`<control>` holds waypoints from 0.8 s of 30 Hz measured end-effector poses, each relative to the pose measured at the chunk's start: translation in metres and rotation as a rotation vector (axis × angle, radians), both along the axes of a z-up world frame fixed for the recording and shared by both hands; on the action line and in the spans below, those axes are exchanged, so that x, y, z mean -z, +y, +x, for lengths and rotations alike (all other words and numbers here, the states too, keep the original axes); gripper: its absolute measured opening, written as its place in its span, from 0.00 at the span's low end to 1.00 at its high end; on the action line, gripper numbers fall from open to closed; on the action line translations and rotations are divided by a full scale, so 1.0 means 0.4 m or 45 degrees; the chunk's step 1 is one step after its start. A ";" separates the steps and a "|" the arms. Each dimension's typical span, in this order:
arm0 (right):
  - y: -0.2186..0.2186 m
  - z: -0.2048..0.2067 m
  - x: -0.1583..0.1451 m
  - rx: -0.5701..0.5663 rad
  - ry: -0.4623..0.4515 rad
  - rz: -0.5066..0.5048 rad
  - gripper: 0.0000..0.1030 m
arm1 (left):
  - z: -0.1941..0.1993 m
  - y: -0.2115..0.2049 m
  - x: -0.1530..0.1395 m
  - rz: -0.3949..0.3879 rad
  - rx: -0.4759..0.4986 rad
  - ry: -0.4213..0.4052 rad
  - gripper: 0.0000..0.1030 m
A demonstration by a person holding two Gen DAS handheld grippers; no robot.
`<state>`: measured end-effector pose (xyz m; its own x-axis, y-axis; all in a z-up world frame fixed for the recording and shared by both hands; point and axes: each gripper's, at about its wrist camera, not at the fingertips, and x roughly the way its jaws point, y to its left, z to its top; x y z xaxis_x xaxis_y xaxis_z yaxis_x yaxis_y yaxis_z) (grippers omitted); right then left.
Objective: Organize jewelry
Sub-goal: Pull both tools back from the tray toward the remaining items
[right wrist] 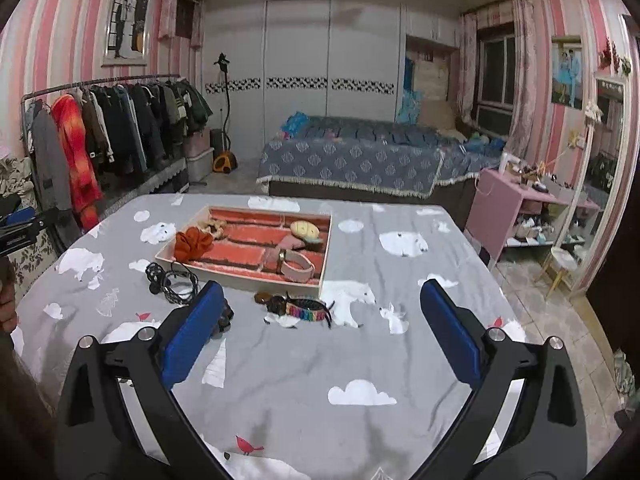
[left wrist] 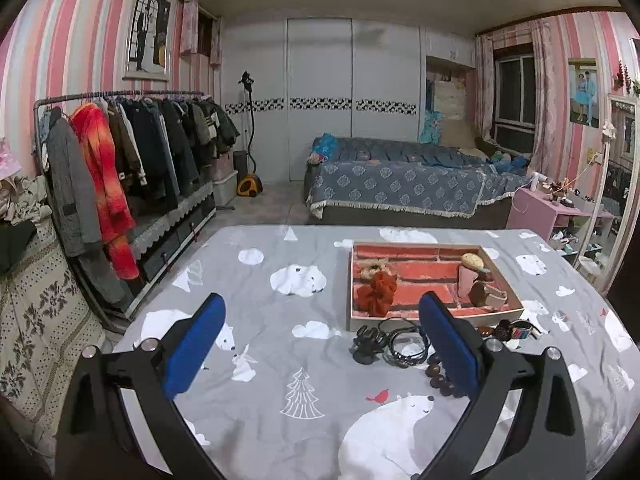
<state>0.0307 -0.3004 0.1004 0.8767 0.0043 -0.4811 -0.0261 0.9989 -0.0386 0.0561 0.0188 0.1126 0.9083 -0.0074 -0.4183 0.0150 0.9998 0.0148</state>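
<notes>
A shallow tray (left wrist: 434,322) (right wrist: 168,249) with a red brick-pattern lining sits on the table. In it lie a red scrunchie (left wrist: 376,293) (right wrist: 193,243), a beige scrunchie (left wrist: 373,268), a pink strap watch (right wrist: 295,267) and a yellow oval piece (right wrist: 305,229). In front of the tray lie a black claw clip (left wrist: 366,343), black cords (left wrist: 406,342) (right wrist: 176,284), dark wooden beads (left wrist: 438,380) and a rainbow woven bracelet (right wrist: 307,312) (left wrist: 520,330). My left gripper (left wrist: 320,342) is open and empty, above the cloth left of the clip. My right gripper (right wrist: 320,328) is open and empty, just behind the bracelet.
The table has a grey polar-bear cloth (left wrist: 304,400) (right wrist: 360,360). A clothes rack (left wrist: 132,148) stands at the left, a bed (left wrist: 400,184) behind, a pink shelf (right wrist: 516,208) and a mirror (right wrist: 600,184) at the right. The left gripper's tip shows at the right wrist view's left edge (right wrist: 16,222).
</notes>
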 end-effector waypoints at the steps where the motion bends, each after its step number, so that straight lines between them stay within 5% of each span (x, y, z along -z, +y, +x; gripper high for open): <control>1: 0.009 0.013 0.003 0.000 0.001 -0.015 0.93 | -0.007 0.000 -0.006 0.009 0.000 -0.017 0.92; 12: 0.042 0.030 -0.009 -0.028 -0.017 0.025 0.93 | -0.004 0.028 0.015 -0.027 -0.004 0.016 0.92; 24: -0.044 0.115 0.102 0.032 0.044 0.177 0.93 | 0.067 0.017 0.117 0.008 -0.020 0.083 0.92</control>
<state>0.0766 -0.3180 0.0598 0.8604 0.0510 -0.5070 0.0001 0.9950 0.1003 0.0828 0.0255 0.0659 0.8790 0.0095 -0.4767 0.0003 0.9998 0.0205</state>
